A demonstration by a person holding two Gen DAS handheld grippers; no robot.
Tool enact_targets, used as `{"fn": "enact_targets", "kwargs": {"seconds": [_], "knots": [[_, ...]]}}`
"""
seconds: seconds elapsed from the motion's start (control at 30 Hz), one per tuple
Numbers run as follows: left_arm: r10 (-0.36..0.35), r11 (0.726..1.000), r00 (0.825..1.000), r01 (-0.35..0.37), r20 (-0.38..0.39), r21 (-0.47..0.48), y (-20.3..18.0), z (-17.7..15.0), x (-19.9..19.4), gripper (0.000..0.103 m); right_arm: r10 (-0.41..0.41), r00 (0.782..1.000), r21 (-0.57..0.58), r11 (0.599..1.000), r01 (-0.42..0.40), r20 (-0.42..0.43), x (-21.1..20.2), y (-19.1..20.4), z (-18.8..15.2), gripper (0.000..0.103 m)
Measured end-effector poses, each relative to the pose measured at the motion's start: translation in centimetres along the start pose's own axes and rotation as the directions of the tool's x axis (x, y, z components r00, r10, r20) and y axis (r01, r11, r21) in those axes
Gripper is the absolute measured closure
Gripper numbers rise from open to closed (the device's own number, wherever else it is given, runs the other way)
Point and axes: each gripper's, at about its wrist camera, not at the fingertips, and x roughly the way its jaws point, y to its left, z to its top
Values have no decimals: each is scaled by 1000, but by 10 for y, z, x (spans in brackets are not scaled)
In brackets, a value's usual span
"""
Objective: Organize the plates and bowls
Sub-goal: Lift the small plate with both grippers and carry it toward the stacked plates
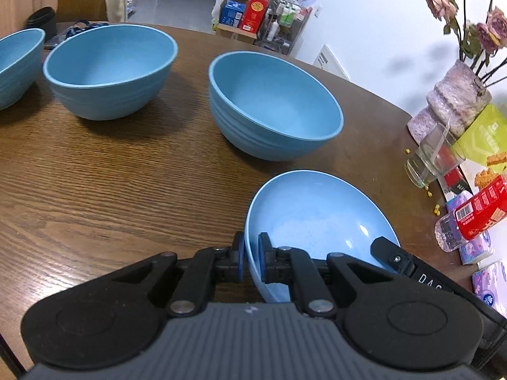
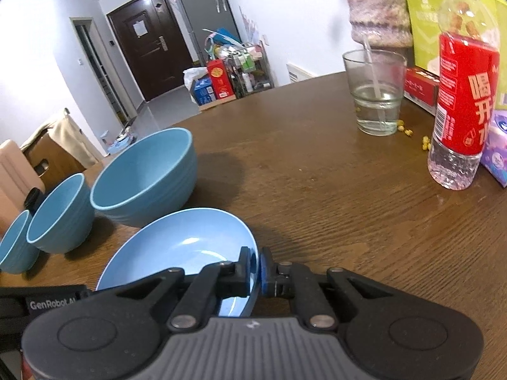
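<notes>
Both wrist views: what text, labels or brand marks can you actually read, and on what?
"GenRobot AI" (the end is partly hidden): on the left gripper's body, right wrist view.
"DAS": white letters, cut off, on the right gripper's body, left wrist view.
"喝开水": on the water bottle's red label.
Barcode on that label, green packet, red boxes, tissue packs: too small or blurred.

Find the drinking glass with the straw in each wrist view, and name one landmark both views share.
Left wrist view: drinking glass at the right edge, leaning with the lens, beside the vase.
Right wrist view: drinking glass upper right, left of the red-labelled bottle.
Shared landmark: the shallow blue plate both grippers hold.
</notes>
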Motion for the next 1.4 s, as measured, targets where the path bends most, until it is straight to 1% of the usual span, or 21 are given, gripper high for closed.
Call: {"fn": "enact_targets", "kwargs": {"seconds": [0.1,0.47,1.03,1.4], "knots": [[7,1000,1000,-7,16,-11,5,-1,-9,93,6,1000,-23,1000,-6,10,-4,10,-2,97],[42,998,996,-39,78,-43,33,-2,-47,93,68,997,-75,995,-64,46,-21,46,-9,97],[112,988,983,-95,143,-122,90,-5,-102,93,173,984,-146,975,-165,41,-37,110,-27,97],[153,978,974,-125,166,-166,120,-8,-127,93,227,974,-184,958,-219,23,-46,145,-40,97]]}}
